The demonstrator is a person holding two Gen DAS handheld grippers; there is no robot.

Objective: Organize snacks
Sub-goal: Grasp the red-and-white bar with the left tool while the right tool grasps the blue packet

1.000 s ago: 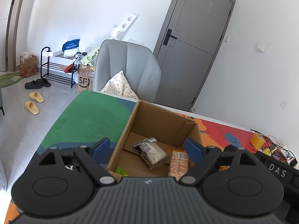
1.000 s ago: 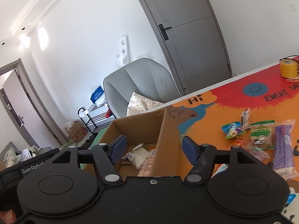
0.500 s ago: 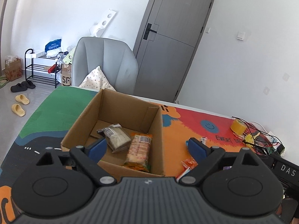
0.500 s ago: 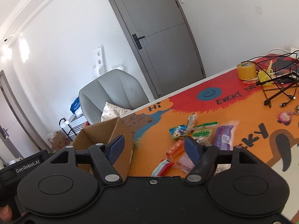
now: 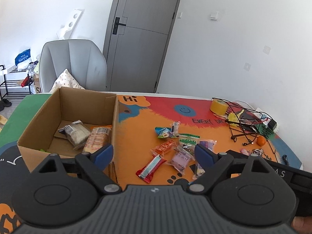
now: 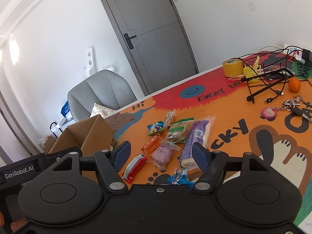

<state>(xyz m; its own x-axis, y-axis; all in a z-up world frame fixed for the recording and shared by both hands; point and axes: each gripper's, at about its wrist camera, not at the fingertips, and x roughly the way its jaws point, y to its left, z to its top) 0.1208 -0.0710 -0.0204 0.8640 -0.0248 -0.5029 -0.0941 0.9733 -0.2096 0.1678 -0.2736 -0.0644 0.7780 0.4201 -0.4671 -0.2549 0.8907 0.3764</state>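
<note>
Now we are swinging both wide, empty claws, left (image 5: 154,153) and right (image 6: 159,152), from the brown cardboard box (image 5: 64,115) toward loose wrapped snacks (image 6: 171,136); next pick.

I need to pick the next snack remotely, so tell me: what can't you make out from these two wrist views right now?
- Cardboard box near inside corner, left wrist view: the front wall hides all but a green scrap.
- Box interior, right wrist view: its side wall blocks it.
- Blue packet, right wrist view: the right gripper body covers its lower part.
- Wrapper print: too small to read in either view.
</note>
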